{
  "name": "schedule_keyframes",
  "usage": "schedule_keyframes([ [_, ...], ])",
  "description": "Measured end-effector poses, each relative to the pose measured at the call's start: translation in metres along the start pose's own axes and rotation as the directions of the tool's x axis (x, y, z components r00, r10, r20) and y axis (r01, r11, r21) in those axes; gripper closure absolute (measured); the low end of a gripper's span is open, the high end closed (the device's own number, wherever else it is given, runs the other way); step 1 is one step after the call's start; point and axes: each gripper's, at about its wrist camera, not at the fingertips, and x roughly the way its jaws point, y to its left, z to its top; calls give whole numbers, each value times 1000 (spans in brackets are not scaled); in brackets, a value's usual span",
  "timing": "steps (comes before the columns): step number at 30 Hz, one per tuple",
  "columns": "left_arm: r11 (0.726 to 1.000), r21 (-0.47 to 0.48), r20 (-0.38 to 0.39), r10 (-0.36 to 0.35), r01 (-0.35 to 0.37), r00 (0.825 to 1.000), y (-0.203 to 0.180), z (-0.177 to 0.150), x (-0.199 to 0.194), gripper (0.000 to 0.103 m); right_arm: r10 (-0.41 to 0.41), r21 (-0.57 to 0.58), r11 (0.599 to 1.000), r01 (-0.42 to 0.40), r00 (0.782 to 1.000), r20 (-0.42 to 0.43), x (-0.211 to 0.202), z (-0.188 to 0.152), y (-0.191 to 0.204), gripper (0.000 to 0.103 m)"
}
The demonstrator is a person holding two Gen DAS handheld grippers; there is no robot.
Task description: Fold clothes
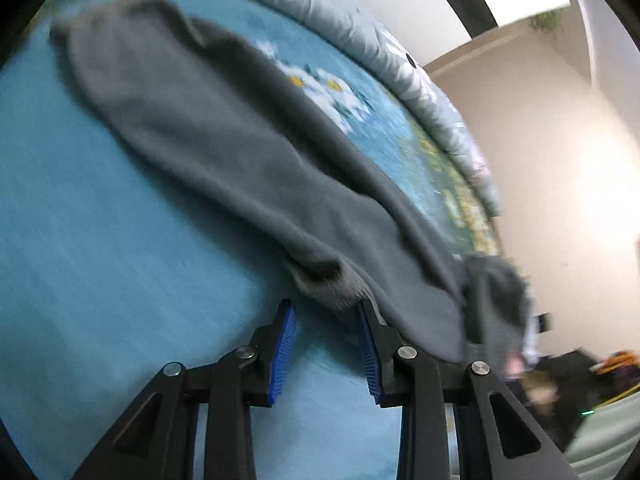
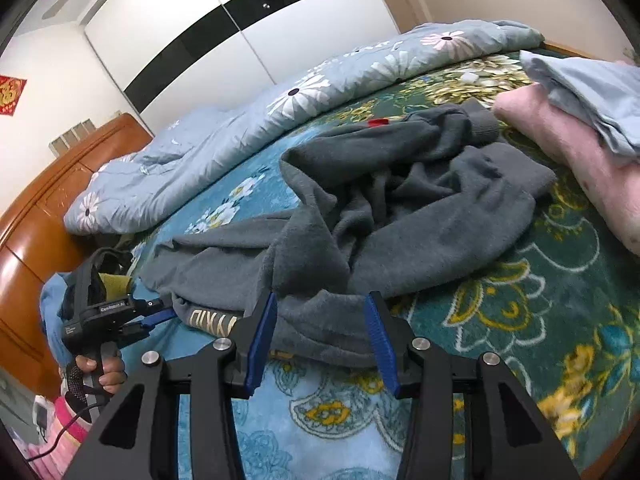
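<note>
A dark grey sweatshirt (image 2: pixel 400 216) lies crumpled on the flowered bed cover (image 2: pixel 520 320), with yellow lettering near its hem. In the left wrist view one grey sleeve (image 1: pixel 208 128) stretches flat across the blue cover, its ribbed cuff (image 1: pixel 332 280) just ahead of my left gripper (image 1: pixel 328 320), which is open and empty. My right gripper (image 2: pixel 320 312) is open, its blue pads on either side of the sweatshirt's near edge, not closed on it. The left gripper also shows in the right wrist view (image 2: pixel 160 314), at the sweatshirt's left edge.
A light blue flowered quilt (image 2: pixel 248 120) is bunched along the far side of the bed. Folded pink and light blue clothes (image 2: pixel 576 120) are stacked at the right. A wooden headboard (image 2: pixel 44 208) stands at the left, a white and black wardrobe behind.
</note>
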Motion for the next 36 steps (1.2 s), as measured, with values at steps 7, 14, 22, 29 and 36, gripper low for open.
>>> schedule_keyframes([
  [7, 984, -103, 0, -145, 144, 989, 7, -7, 11, 50, 3, 22, 1000, -3, 1000, 4, -6, -12, -3, 56],
  [14, 999, -37, 73, -34, 37, 997, -8, -8, 15, 71, 10, 62, 998, -9, 1000, -3, -5, -26, -17, 56],
  [22, 998, 18, 150, 56, -59, 987, -17, -20, 3, 92, 19, 111, 994, -19, 1000, 4, -9, -34, -31, 56],
  [29, 997, 72, 223, -24, 8, 975, -44, -12, -45, 94, 25, 119, 993, -28, 999, 26, -22, -36, -30, 56],
  [36, 994, 109, 429, -23, -26, 903, -43, -12, -157, 94, 45, 127, 991, -50, 998, 43, -28, -37, -26, 56],
])
